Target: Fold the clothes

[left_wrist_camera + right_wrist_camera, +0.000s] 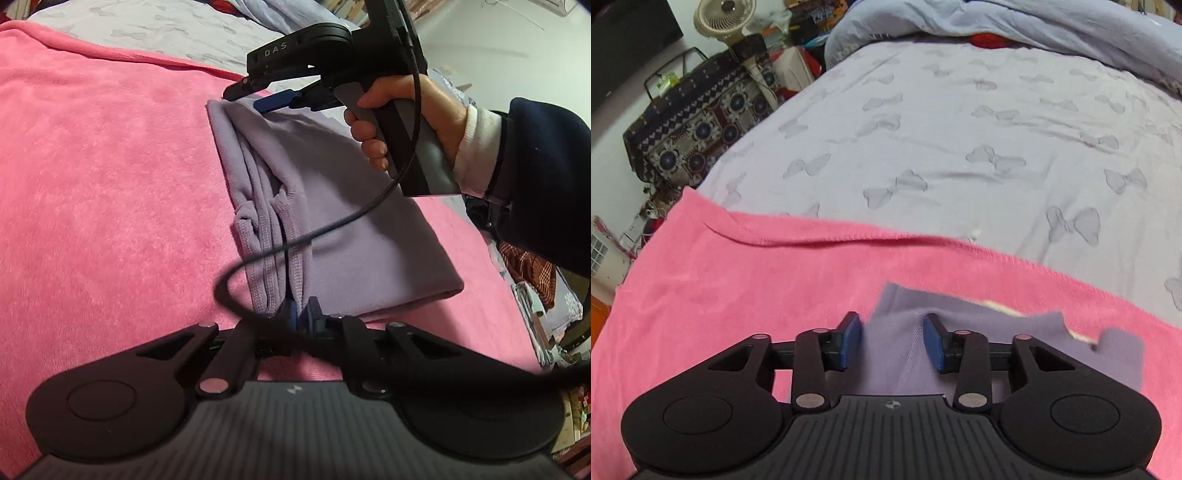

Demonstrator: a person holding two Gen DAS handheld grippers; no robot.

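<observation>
Left wrist view: lilac garment [332, 206] folded on pink blanket [92, 184], long axis running near-to-far. Left gripper [301, 314] pinched shut on near hem; right gripper [892, 341] wide open, straddling far edge, gripping nothing.

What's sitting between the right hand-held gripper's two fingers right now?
Lilac garment fabric with a stitched seam fills the gap between the open right hand-held gripper fingers, seen in the right wrist view.

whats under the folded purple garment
A pink blanket lies directly under the purple garment, showing on all sides. A grey bow-print sheet lies beyond the blanket's far edge. Whatever sits beneath the garment's middle is covered.
</observation>
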